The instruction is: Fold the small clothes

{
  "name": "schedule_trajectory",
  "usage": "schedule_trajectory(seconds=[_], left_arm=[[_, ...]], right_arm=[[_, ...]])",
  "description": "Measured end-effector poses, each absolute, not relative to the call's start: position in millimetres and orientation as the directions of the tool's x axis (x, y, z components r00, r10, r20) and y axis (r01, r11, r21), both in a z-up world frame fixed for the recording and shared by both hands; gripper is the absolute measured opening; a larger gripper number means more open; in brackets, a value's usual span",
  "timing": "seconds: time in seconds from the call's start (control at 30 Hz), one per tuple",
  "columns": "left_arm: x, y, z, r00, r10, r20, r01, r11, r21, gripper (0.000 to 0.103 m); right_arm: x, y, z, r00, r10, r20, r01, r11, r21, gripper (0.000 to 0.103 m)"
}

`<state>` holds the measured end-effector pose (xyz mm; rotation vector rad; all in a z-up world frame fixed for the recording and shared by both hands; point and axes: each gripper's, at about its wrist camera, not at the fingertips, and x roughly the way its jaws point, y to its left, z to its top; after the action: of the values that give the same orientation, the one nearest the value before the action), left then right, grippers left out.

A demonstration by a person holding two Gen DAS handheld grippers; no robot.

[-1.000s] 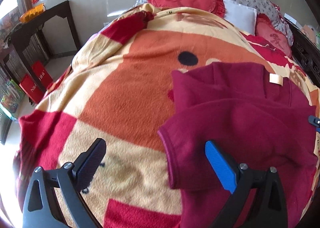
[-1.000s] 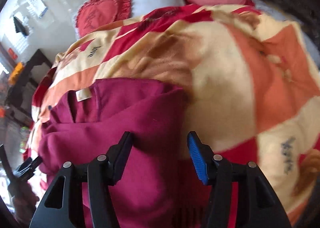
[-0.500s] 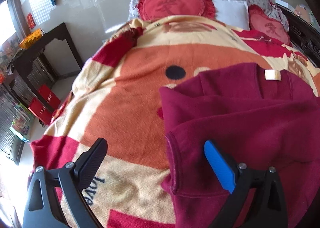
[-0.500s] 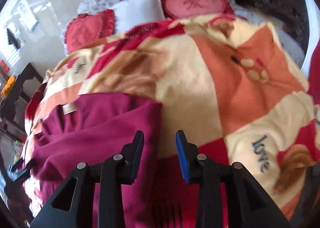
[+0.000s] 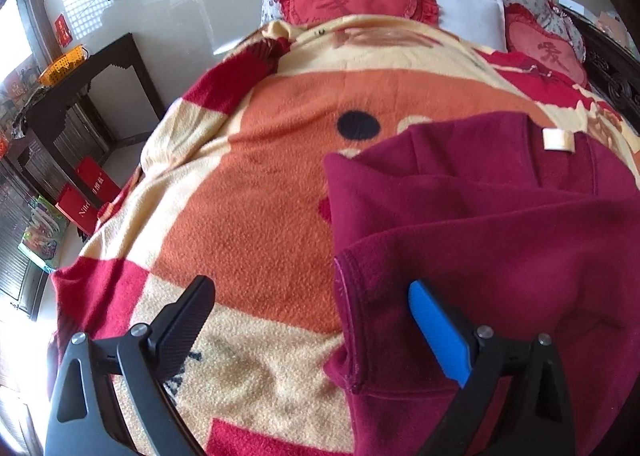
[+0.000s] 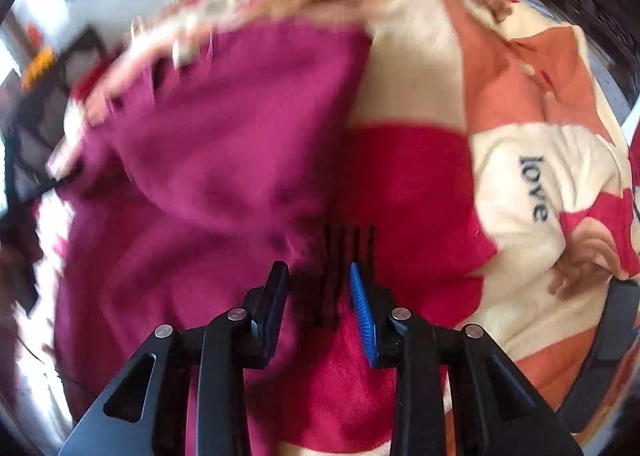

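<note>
One blanket covers the bed, orange/cream/red blocks. Maroon top lies on blanket, partly folded, a folded layer on top, neck tag at the end toward the pillows. Dark side table stands off the blanket's edge, by the wall. Left gripper hangs over the top's hemmed edge, jaws spread wide, nothing between them; blue pad over the top, black finger over bare blanket. Right gripper over the top's other edge, view blurred, jaws with a narrow gap, empty, red blanket patch showing through.
</note>
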<state>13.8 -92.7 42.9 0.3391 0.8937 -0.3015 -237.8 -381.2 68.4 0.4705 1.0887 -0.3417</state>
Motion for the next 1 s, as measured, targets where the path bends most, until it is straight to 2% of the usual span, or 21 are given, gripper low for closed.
schedule_trajectory(seconds=[0.03,0.1,0.17,0.23,0.27,0.3,0.33,0.43,0.5,0.57,0.67,0.8,0.9,1.0], left_arm=[[12.9,-92.9,44.8,0.596,-0.117,-0.794,0.393,0.905,0.161,0.100],[12.4,-94.4,46.7,0.599,-0.120,-0.792,0.393,0.905,0.161,0.100],[15.0,-96.9,43.7,0.598,-0.108,-0.794,0.390,0.905,0.170,0.100],[18.1,-99.2,40.0,0.593,-0.096,-0.799,0.383,0.907,0.176,0.100],[19.3,-99.7,39.0,0.590,-0.097,-0.801,0.382,0.908,0.172,0.100],[19.8,-100.5,39.2,0.591,-0.100,-0.801,0.383,0.908,0.168,0.100],[19.9,-100.9,39.7,0.595,-0.103,-0.797,0.385,0.907,0.170,0.100],[22.1,-104.9,36.4,0.609,-0.106,-0.786,0.396,0.899,0.186,0.100],[24.3,-108.2,31.5,0.601,-0.103,-0.793,0.400,0.897,0.186,0.100],[23.4,-110.3,30.3,0.610,-0.096,-0.787,0.399,0.895,0.200,0.100],[21.1,-111.4,31.0,0.620,-0.092,-0.779,0.402,0.890,0.215,0.100],[21.6,-110.9,30.1,0.618,-0.094,-0.780,0.397,0.894,0.207,0.100],[21.0,-111.1,30.2,0.620,-0.095,-0.779,0.395,0.895,0.206,0.100],[20.5,-109.7,30.6,0.614,-0.101,-0.783,0.399,0.895,0.198,0.100]], right_arm=[[-236.3,-385.4,79.3,0.473,-0.050,-0.879,0.490,0.845,0.215,0.015],[-227.1,-393.1,89.3,0.502,-0.077,-0.862,0.513,0.829,0.225,0.031],[-207.3,-402.6,88.1,0.509,-0.083,-0.857,0.530,0.814,0.236,0.035],[-181.4,-413.9,74.6,0.494,-0.072,-0.867,0.539,0.807,0.241,0.035],[-176.3,-414.6,70.3,0.487,-0.068,-0.871,0.548,0.800,0.244,0.030],[-165.8,-420.5,63.3,0.477,-0.047,-0.878,0.555,0.790,0.260,0.006],[-161.6,-424.2,61.6,0.478,-0.044,-0.877,0.553,0.791,0.261,0.000],[-166.2,-425.5,75.3,0.522,-0.140,-0.841,0.547,0.812,0.204,0.000],[-170.8,-433.0,68.2,0.479,-0.203,-0.854,0.603,0.784,0.151,0.000],[-177.7,-441.7,55.8,0.474,-0.152,-0.867,0.628,0.748,0.212,0.000],[-189.6,-425.0,71.5,0.487,-0.214,-0.847,0.633,0.754,0.174,0.000],[-198.0,-379.1,90.0,0.536,-0.142,-0.832,0.507,0.843,0.182,0.000],[-198.4,-359.5,75.0,0.491,-0.093,-0.866,0.458,0.874,0.165,0.000],[-203.1,-359.8,46.2,0.410,-0.109,-0.906,0.471,0.876,0.108,0.000]])
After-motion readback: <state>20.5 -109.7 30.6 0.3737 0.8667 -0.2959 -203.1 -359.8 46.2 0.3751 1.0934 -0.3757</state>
